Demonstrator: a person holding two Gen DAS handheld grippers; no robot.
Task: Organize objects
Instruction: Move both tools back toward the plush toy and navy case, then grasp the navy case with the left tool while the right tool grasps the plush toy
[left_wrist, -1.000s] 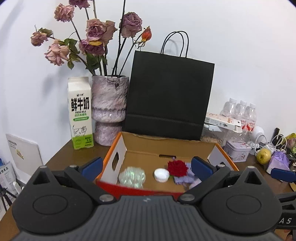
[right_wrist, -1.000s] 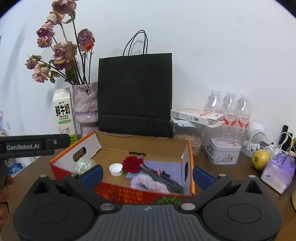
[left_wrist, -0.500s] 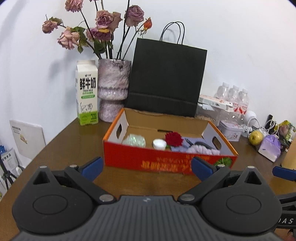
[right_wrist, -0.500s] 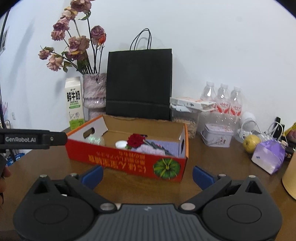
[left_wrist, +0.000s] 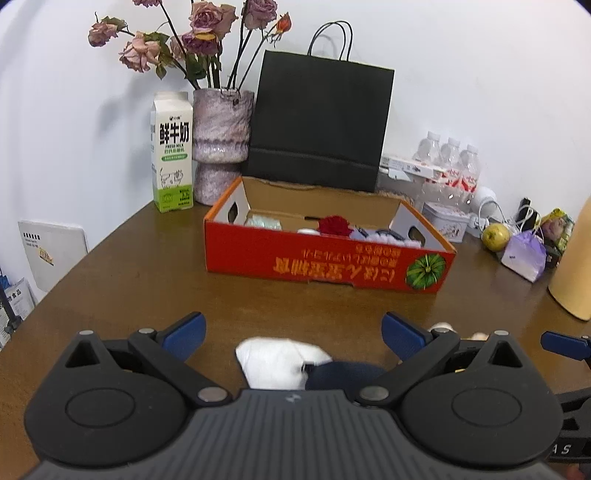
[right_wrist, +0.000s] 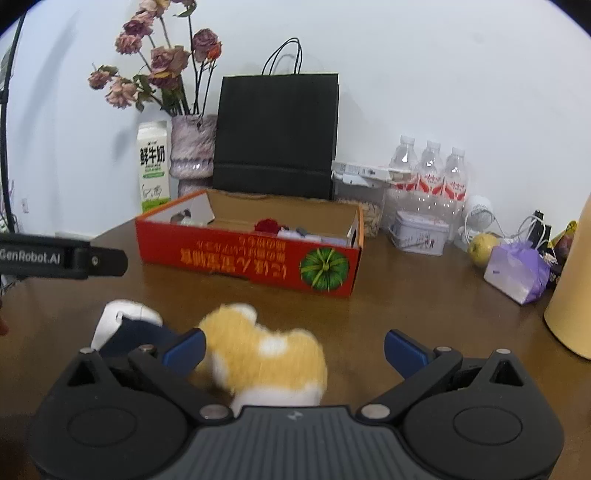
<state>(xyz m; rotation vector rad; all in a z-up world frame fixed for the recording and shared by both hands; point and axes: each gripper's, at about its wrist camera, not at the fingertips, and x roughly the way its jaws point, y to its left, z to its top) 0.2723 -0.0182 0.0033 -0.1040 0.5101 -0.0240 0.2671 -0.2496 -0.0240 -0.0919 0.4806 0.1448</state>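
While both claws stood wide apart and empty, the left gripper (left_wrist: 291, 334) hung over a white-and-navy cloth (left_wrist: 284, 362), the right gripper (right_wrist: 293, 347) over a fluffy yellow-and-white plush toy (right_wrist: 262, 350), near the red cardboard box (right_wrist: 251, 258).

both grippers same build: left gripper (left_wrist: 291, 332) and right gripper (right_wrist: 293, 345) have a ribbed dark grey body, two black linkage arms with round discs, silver pivot screws, blue fingertip pads (right_wrist: 184, 349); side bar reads "genrobot.ai"
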